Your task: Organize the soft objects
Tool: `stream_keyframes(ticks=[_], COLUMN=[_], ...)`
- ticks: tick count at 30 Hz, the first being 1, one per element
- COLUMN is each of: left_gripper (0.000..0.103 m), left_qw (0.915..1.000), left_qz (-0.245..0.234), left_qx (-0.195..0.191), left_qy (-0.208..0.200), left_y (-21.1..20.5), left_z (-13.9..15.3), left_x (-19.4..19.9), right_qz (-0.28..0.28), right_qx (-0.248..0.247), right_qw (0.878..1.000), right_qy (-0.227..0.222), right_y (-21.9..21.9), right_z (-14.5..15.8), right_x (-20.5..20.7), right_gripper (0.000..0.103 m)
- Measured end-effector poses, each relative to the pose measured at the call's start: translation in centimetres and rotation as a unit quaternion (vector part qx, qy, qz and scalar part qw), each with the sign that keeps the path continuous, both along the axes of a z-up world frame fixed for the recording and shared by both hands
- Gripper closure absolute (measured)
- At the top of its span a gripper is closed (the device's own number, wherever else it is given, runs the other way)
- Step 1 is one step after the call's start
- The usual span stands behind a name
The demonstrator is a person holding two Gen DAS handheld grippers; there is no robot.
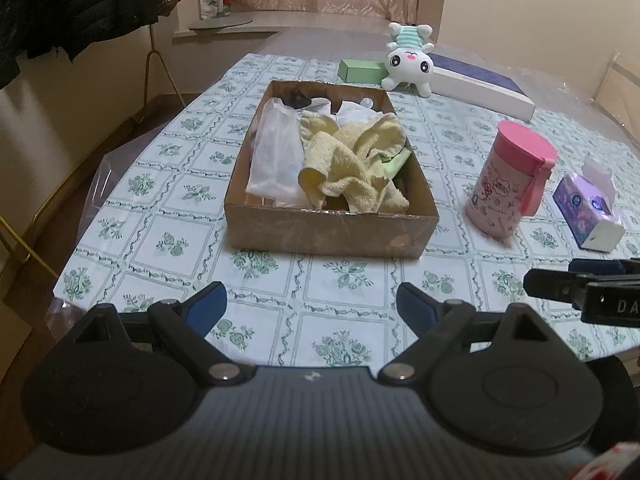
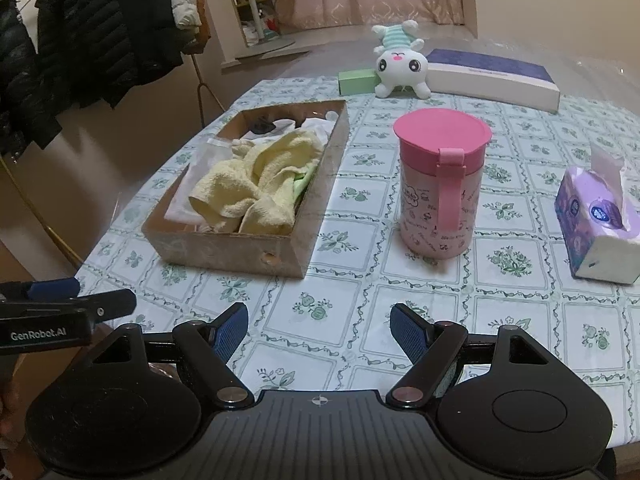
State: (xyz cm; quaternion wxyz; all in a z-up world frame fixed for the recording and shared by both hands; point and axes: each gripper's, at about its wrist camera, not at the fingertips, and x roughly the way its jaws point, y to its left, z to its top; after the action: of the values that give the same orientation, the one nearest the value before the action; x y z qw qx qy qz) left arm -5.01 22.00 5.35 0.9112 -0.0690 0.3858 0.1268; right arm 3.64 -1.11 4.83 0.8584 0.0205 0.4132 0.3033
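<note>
A cardboard box (image 1: 328, 232) (image 2: 228, 248) sits on the table and holds a crumpled yellow towel (image 1: 352, 164) (image 2: 248, 184), white cloths (image 1: 276, 156) and a dark item at its far end. A white plush rabbit (image 1: 408, 64) (image 2: 400, 68) lies at the table's far side, outside the box. My left gripper (image 1: 312, 308) is open and empty, hovering in front of the box's near wall. My right gripper (image 2: 319, 326) is open and empty, over the table near the front edge, right of the box.
A pink lidded cup (image 1: 512, 184) (image 2: 440, 184) stands right of the box. A purple tissue pack (image 1: 588, 204) (image 2: 596, 224) lies further right. A green box (image 1: 360, 71) and a flat white-and-purple box (image 1: 480, 88) lie at the back. Dark coats (image 2: 80, 40) hang at left.
</note>
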Motion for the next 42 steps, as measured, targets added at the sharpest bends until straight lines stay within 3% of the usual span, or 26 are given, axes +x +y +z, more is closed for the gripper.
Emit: stream_keyframes(ticks=[42], left_gripper=[0.012], left_qw=[0.9997], left_qz=[-0.009], left_qx=[0.02], left_qy=[0.011], left_y=[-1.8], left_z=[-0.2], left_x=[-0.6], right_qz=[0.012], right_qx=[-0.003], right_qw=[1.0], right_qy=[-0.01], right_y=[0.5], right_z=[0.8], right_x=[-1.0], right_gripper=[0.025])
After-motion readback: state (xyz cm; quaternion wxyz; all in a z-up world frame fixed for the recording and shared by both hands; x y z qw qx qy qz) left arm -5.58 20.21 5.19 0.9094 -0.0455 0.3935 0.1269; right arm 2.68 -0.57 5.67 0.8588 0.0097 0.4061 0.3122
